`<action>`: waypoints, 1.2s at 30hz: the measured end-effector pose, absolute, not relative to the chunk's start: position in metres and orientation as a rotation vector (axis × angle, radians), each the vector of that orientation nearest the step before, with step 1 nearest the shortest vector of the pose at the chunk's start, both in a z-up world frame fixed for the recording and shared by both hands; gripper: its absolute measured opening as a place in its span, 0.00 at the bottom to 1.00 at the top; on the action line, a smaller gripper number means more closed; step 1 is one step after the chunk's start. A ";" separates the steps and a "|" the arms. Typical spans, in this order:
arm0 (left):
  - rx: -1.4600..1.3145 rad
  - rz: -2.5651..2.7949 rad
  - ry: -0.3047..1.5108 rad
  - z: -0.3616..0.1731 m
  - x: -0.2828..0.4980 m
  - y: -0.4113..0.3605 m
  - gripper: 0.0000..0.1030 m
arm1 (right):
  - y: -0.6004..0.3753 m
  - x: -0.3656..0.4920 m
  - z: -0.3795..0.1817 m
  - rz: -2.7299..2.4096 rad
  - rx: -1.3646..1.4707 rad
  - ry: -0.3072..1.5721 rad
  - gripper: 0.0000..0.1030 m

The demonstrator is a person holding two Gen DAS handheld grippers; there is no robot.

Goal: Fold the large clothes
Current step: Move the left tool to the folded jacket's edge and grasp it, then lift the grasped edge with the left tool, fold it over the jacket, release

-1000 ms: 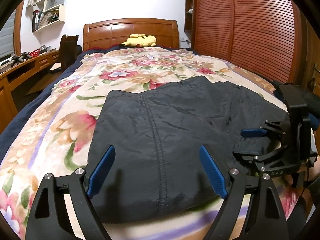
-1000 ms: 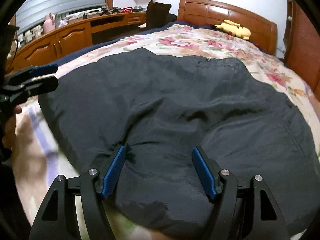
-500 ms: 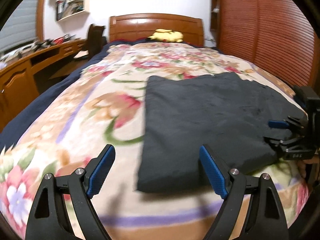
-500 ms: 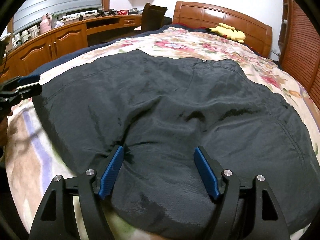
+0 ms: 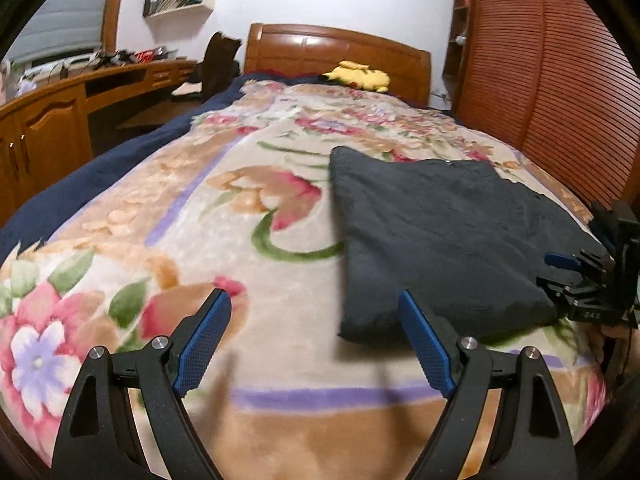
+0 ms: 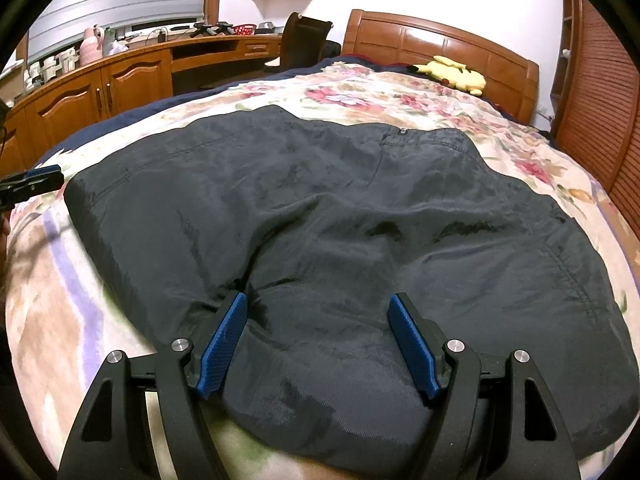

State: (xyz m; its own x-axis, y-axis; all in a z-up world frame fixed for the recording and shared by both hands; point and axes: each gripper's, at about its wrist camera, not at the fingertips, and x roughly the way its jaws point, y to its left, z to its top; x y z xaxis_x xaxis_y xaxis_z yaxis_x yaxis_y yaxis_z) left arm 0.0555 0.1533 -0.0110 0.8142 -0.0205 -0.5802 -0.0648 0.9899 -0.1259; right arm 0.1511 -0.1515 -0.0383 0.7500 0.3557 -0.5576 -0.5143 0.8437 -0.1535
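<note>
Lying folded on floral blanket (image 5: 256,264) of bed: dark trousers (image 6: 344,240). Left gripper (image 5: 316,340) over bare blanket just beside trousers' edge, jaws closing, nothing between. Right gripper (image 6: 318,340) jaws spread, straddling raised trouser fabric, not pinching it.

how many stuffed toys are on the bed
1. A yellow plush toy lies at the far end of the bed, against the wooden headboard, beyond the dark folded garment. Others could be hidden outside the views.
</note>
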 end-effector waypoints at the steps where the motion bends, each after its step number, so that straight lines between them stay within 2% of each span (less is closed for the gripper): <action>1: -0.141 0.007 0.621 -0.011 0.054 0.151 0.72 | -0.153 0.152 -0.038 0.484 -0.311 0.541 0.73; 4: -0.141 -0.027 0.659 -0.017 0.060 0.144 0.54 | -0.153 0.151 -0.037 0.478 -0.320 0.540 0.73; 5: -0.138 -0.026 0.677 -0.021 0.064 0.142 0.52 | -0.152 0.150 -0.037 0.474 -0.325 0.538 0.73; 12: -0.159 -0.019 0.733 -0.033 0.075 0.140 0.51 | -0.157 0.149 -0.036 0.485 -0.316 0.540 0.73; 15: -0.156 -0.035 0.740 -0.036 0.076 0.135 0.39 | -0.159 0.150 -0.035 0.486 -0.310 0.539 0.73; 18: -0.130 -0.037 0.744 -0.036 0.076 0.128 0.32 | -0.161 0.149 -0.034 0.485 -0.299 0.539 0.73; 23: -0.124 -0.038 0.758 -0.038 0.079 0.123 0.31 | -0.165 0.144 -0.034 0.490 -0.284 0.520 0.73; 24: -0.125 -0.046 0.756 -0.036 0.079 0.123 0.18 | -0.166 0.144 -0.034 0.492 -0.279 0.516 0.73; 25: -0.126 -0.053 0.750 -0.034 0.079 0.121 0.12 | -0.167 0.144 -0.034 0.493 -0.275 0.513 0.73; 36: -0.079 -0.045 0.615 0.026 0.085 0.082 0.07 | -0.194 0.144 -0.024 0.464 -0.153 0.489 0.73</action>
